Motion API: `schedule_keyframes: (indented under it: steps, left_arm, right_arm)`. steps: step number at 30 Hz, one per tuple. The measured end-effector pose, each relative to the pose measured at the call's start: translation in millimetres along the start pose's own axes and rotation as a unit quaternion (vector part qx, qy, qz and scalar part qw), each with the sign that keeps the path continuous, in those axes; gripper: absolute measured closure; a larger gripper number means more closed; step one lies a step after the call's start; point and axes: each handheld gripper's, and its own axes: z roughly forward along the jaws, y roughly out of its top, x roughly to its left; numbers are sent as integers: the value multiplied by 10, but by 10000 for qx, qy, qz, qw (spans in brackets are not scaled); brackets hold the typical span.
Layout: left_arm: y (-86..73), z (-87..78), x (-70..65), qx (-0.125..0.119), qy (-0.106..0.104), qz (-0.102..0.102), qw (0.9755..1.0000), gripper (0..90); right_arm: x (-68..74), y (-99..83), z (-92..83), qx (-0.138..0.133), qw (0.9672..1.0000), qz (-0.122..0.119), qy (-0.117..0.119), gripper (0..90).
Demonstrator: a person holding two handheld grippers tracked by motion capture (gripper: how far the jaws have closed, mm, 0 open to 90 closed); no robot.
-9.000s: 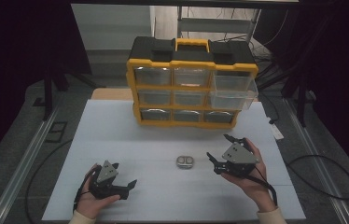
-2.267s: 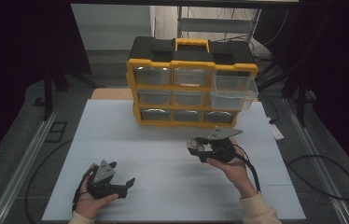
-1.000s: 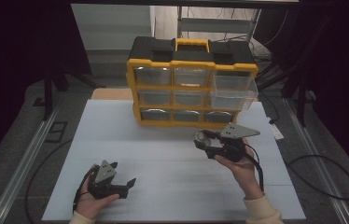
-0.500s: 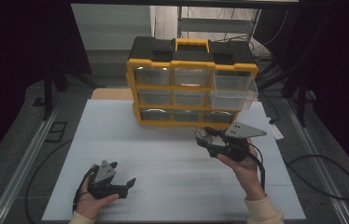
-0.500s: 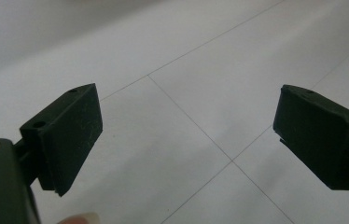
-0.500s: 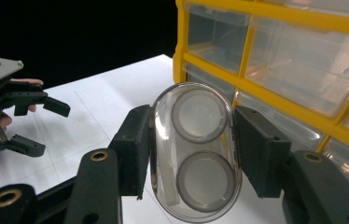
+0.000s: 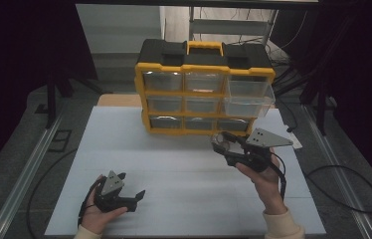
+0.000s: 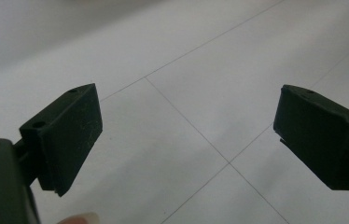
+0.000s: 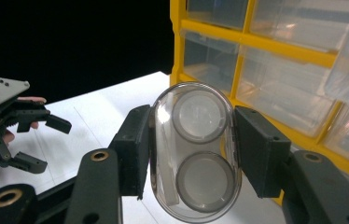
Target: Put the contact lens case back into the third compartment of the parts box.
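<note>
- Case (image 9: pixel 194 151): a clear oval plastic case with two round wells inside. It is held off the surface in front of the lower right part of the yellow drawer cabinet (image 7: pixel 205 89), near the far right corner of the surface (image 7: pixel 124 149).
- The right gripper (image 7: pixel 224 145) holds it, the fingers (image 9: pixel 133 149) pressing on its two long sides at about mid-length.
- It is probably light and stiff. The smooth, curved plastic looks slippery, so it could twist or pop out under a hard squeeze.
- The flatter middle of the long sides, where the fingers now sit, seems the best hold; the rounded ends would offer little purchase.
- One drawer (image 7: pixel 248 94) on the cabinet's right side stands pulled out, above and beyond the case.
- The left gripper (image 7: pixel 137 195) rests low near the near left corner, fingers (image 8: pixel 67 135) spread wide with nothing between them.
</note>
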Motion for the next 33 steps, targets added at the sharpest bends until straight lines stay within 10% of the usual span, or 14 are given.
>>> schedule_keyframes:
  steps: [33]
  left_arm:
    - [-8, -19, 3, 11, -47, -29, 10000, 84]
  right_arm:
    - [-74, 422, -160, -368, 9991, -44, -210, 489]
